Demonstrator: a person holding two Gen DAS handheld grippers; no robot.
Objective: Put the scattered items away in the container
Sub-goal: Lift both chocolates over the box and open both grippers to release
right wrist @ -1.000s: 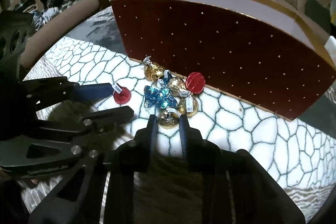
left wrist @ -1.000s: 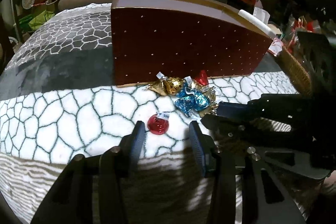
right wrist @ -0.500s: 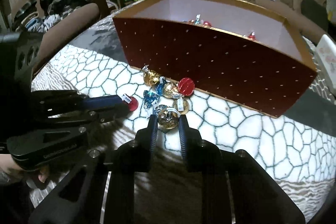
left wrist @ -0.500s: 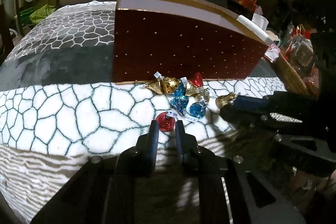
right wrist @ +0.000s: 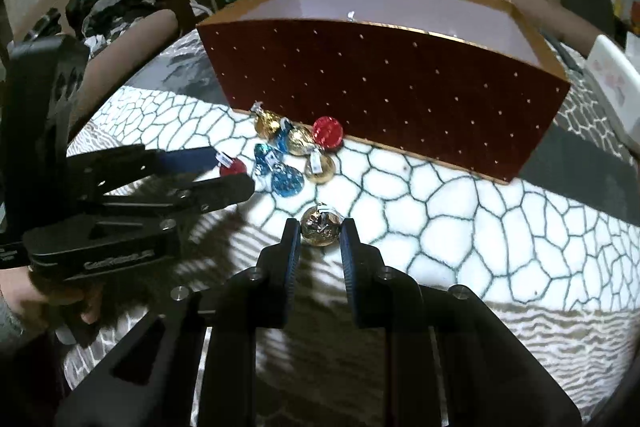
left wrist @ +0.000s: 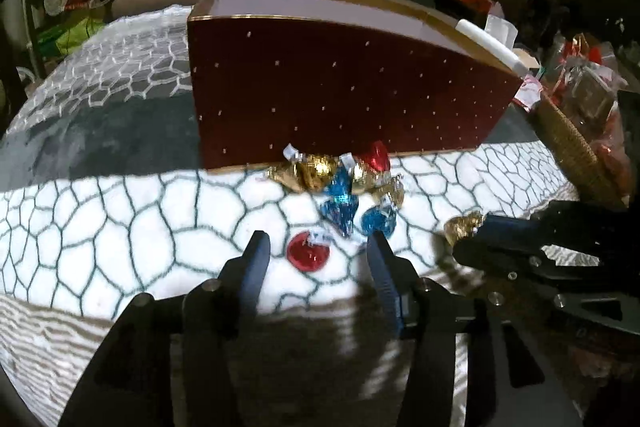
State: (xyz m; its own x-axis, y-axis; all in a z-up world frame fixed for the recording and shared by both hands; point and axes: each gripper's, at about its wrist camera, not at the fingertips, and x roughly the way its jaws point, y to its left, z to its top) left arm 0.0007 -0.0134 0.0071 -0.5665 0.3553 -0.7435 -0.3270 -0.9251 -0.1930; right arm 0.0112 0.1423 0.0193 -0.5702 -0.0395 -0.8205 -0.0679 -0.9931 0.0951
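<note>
Your right gripper (right wrist: 320,233): clamped on a gold chocolate (right wrist: 321,227), ready for the red box (right wrist: 384,83). Your left gripper (left wrist: 316,255): jaws just opened, straddling a red chocolate (left wrist: 309,255) on the blanket (left wrist: 100,235).

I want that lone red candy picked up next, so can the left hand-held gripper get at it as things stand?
Probably yes. The red candy lies on the blanket between the left hand-held gripper's open jaws, which have just been opening. Nothing covers it; the nearest blue candy sits apart.
</note>
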